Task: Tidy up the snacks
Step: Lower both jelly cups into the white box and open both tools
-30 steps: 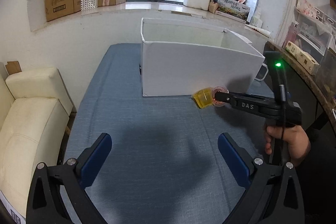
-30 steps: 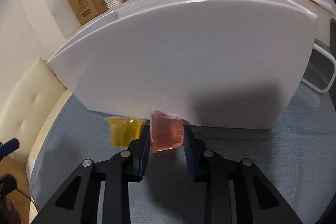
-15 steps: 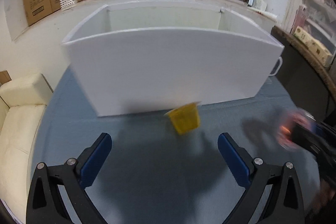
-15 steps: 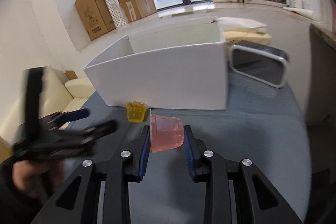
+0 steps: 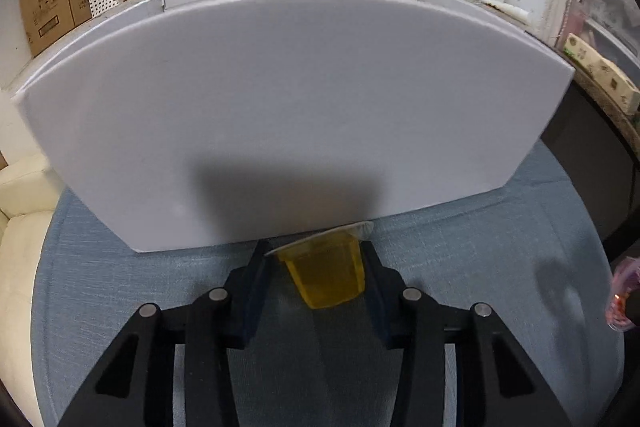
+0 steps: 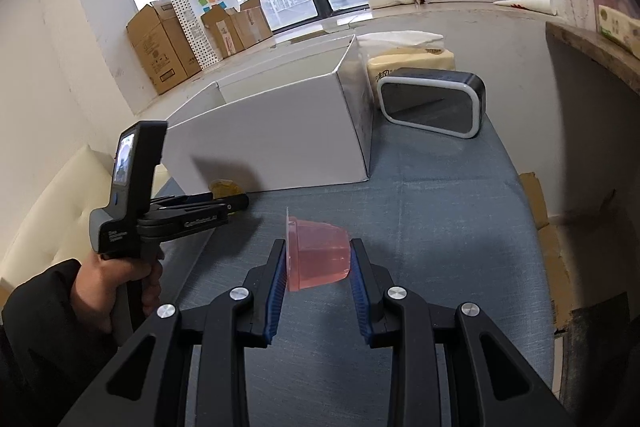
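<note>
Left wrist view: left gripper (image 5: 316, 267) clenched on a yellow jelly cup (image 5: 326, 273), translucent plastic, tapered, foil lid tilted toward the white box (image 5: 280, 107). The cup sits just in front of the box's smooth matte wall, over the blue woven tablecloth (image 5: 120, 287). Box interior is hidden here. A pink blur at the right edge is cut off.

Right wrist view: right gripper (image 6: 318, 267) grasping a pink jelly cup (image 6: 318, 257) lying sideways between ribbed blue pads (image 6: 276, 287). The box's open top shows, contents unseen. The yellow cup is mostly hidden behind the left gripper. A glossy black rounded-rectangle device (image 6: 432, 105) stands beside the box.
</note>
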The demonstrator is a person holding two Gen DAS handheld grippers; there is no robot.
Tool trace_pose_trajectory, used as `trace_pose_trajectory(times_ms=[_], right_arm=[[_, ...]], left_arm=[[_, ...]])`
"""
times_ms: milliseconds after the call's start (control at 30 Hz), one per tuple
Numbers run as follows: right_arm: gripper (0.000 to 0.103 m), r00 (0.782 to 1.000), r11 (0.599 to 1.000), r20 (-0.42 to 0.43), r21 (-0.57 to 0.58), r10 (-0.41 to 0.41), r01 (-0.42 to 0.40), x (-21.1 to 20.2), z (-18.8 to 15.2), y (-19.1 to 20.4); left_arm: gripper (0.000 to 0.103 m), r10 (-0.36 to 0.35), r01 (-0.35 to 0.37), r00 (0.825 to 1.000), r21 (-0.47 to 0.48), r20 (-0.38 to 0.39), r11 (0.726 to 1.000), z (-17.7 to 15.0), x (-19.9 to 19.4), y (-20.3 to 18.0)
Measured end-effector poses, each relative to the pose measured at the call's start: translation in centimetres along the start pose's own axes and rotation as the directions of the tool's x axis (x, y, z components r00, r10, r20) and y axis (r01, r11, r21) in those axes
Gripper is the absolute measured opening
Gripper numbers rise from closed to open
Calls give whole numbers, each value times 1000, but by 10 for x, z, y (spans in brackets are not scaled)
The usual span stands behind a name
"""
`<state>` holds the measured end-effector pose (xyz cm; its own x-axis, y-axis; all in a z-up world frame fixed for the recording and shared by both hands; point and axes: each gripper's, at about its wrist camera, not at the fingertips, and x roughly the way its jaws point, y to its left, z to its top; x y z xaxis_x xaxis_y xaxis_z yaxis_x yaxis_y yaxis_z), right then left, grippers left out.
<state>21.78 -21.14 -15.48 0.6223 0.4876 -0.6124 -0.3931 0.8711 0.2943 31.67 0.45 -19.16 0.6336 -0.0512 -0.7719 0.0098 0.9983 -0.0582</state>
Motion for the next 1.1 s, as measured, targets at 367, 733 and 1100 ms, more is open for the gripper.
trace_pose_trajectory(times_ms=[367, 733, 1100], right_arm=[[33, 999, 998, 11, -49, 32, -31, 16, 20, 28], [33, 993, 990, 100, -131, 64, -50, 36, 116, 73], [63, 998, 990, 61, -134, -30, 38, 93, 171, 69]], left_arm=[[48, -143, 140, 975, 30, 168, 990, -6, -104, 11], [48, -96, 104, 957, -15, 272, 994, 70, -131, 50], [92, -50, 55, 985, -26, 162, 998, 119, -65, 67]])
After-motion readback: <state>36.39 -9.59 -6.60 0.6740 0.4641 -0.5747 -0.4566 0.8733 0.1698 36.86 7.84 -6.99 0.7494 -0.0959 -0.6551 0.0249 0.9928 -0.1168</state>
